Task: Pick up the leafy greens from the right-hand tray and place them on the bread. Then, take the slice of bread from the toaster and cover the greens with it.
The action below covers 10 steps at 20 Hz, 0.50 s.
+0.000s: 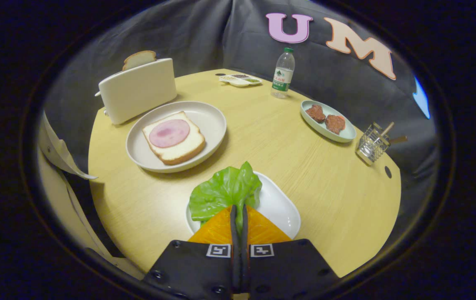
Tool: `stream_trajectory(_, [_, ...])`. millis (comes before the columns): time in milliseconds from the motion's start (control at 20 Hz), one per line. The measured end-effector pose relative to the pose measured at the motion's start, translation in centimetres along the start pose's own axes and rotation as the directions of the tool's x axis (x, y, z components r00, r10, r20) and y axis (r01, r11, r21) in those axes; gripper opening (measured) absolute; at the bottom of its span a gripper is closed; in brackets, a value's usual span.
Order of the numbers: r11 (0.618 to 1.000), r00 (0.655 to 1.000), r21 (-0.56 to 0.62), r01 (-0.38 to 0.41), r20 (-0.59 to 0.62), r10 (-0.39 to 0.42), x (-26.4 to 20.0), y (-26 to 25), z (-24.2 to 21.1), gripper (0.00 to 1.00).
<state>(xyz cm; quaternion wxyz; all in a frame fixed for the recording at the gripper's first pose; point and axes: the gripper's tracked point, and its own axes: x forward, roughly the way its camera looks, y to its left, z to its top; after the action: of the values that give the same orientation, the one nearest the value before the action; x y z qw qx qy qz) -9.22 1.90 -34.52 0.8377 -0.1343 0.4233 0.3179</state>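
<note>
We see a staged recording booth dressed as a breakfast table, with dark cloth (204, 37) hung behind a round wooden table (262, 137) that carries a toaster (138, 89), plates of mock food such as the bread with ham (174, 137), and a water bottle (283, 73).

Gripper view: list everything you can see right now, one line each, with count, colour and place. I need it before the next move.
Leafy greens: one, green, on the white tray, pinched at the fingertips.
White tray: one, just ahead of the fingers.
Bread slice with ham: one, on the round plate beyond the greens.
Round plate: one, pale grey.
Toaster: one, cream, behind the plate.
Bread in toaster: one slice, sticking up.
Water bottle: one, clear, green cap.
Meat patties: two, brown, on an oval dish.
Wire basket: one, table edge.
Gripper: fingers shut on the greens.
</note>
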Motion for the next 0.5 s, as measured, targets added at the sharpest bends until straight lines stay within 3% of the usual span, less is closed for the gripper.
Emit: stream_trajectory(500, [0.999, 0.997, -0.027, 0.031, 0.074, -0.029, -2.1, 2.6, 5.4, 0.03])
